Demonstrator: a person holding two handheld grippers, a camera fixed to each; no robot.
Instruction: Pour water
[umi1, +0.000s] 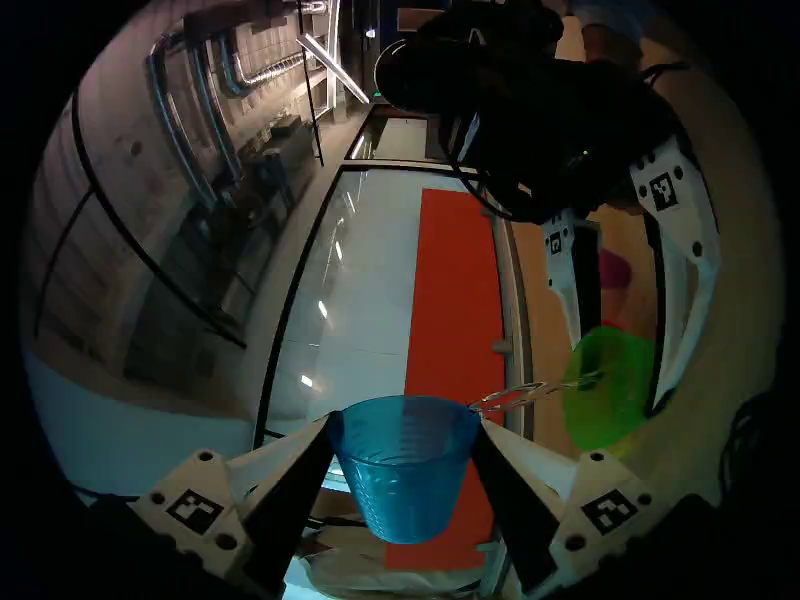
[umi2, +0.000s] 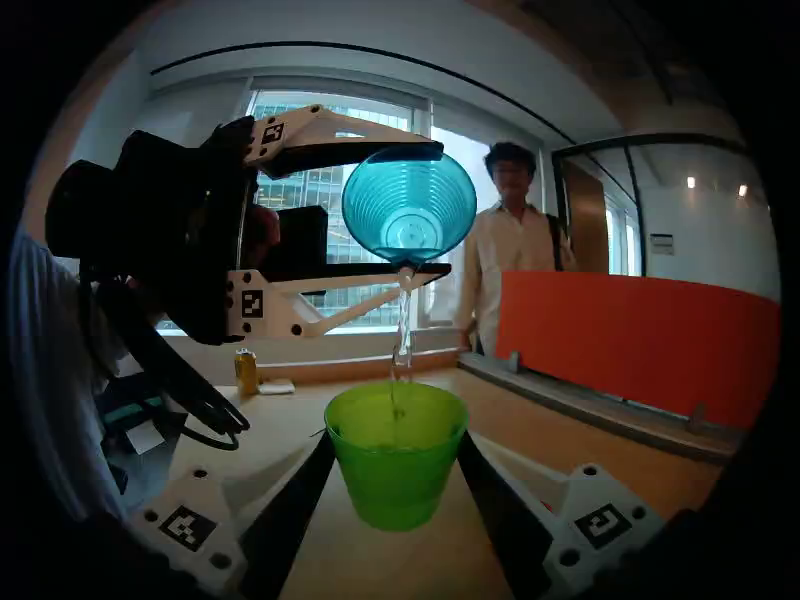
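While the left hand-held gripper (umi2: 435, 210) is lying tipped sideways up high, clamping the tilted blue plastic cup (umi2: 409, 205) between both fingers, a thin water stream (umi2: 402, 330) is falling into the green plastic cup (umi2: 397, 470), which the right hand-held gripper (umi2: 395, 450) is gripping upright over the tabletop (umi2: 560, 430).

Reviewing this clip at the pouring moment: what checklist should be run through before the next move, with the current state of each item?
1. Left hand-held gripper grips the blue cup: ok, both fingers press its sides.
2. Right hand-held gripper grips the green cup: ok, upright between both fingers.
3. Blue cup's lip sits above the green cup's mouth: ok.
4. Water stream lands inside the green cup: ok.
5. Room left in the green cup: ok, upper inner wall looks bare.
6. Water left in the blue cup: cannot tell.
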